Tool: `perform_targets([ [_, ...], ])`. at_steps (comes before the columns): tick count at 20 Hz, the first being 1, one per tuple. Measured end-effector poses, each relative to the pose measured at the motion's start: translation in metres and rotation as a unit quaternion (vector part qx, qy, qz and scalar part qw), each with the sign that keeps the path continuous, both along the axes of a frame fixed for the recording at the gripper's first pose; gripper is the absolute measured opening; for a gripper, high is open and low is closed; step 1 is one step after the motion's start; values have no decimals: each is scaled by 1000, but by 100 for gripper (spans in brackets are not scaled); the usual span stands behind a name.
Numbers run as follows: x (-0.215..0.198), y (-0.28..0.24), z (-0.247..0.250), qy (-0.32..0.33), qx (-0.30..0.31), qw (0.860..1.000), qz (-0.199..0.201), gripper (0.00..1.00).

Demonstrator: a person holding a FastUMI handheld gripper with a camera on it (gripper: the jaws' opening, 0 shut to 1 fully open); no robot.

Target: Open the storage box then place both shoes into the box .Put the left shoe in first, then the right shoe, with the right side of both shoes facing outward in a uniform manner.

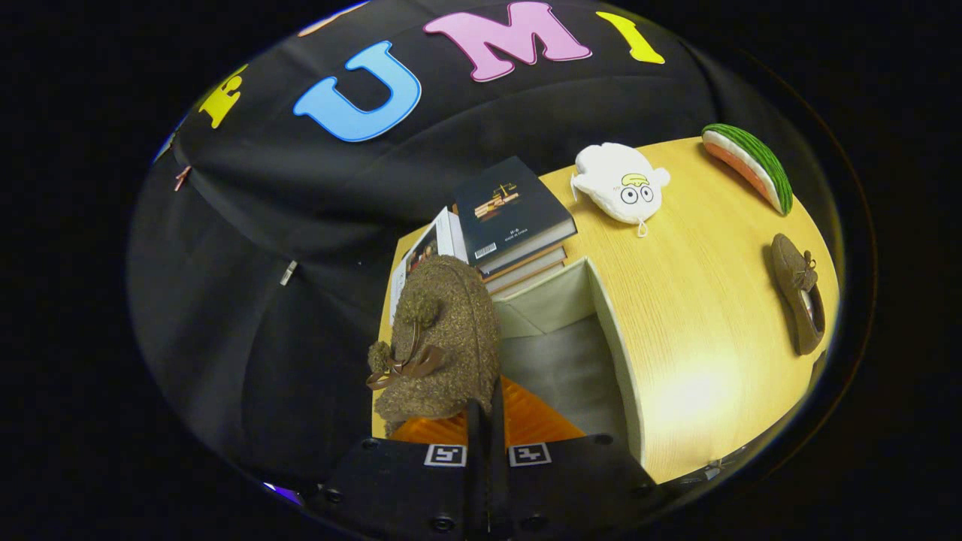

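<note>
Gripper view gives me the wooden table (699, 338) first, pale and broad, with the open storage box (612, 338) sunk into the scene just ahead of the fingers, its light inner walls and grey floor showing and its lid out of the way; behind the box sits a stack of books (511, 218), beyond that a white plush toy (620, 184) and a watermelon-slice cushion (748, 165), none of which I need to touch; the held shoe (440, 346), a fuzzy brown slipper with a bow and pompoms, hangs at the near left corner of the box, over or just beside its wall, I cannot tell which; the other shoe (800, 300) lies on the table well apart, on the far side of the box; the gripper (487, 421) has its fingers drawn almost together with what looks like the slipper's edge pinched between them, so I judge it clamped on that shoe; the step in hand, as I read it, is lowering this first shoe into the box; to do it well I want to carry it across until it clears the near wall, keep it on its side so the correct flank faces outward, and set it against one wall so room is left for its mate; I'd come down slowly, since the soft upper can snag on the rim, and release only once the sole side rests on the floor; the bow dangles loose and may catch.
</note>
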State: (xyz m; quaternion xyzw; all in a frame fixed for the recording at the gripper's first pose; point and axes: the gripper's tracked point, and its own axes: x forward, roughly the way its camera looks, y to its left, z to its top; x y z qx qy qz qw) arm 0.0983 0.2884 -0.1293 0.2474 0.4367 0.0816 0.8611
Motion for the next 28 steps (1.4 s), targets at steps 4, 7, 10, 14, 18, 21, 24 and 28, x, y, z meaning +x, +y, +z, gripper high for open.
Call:
perform_targets([
  [4, -3, 2, -26, 16, -32, 999, 8, 6],
  [7, -7, 10, -33, 36, -23, 999, 18, 13],
  [10, -10, 29, -33, 41, 1, 999, 36, 48],
  [14, -9, 30, -2, -1, 24, 998, 50, 98],
  [18, -12, -23, 34, -61, -13, 996, 66, 99],
  [21, -20, -82, 49, -100, -50, 991, 75, 98],
  [24, -28, -155, 38, -116, -103, 985, 69, 99],
  [28, -46, -256, 16, -115, -179, 974, 81, 99],
])
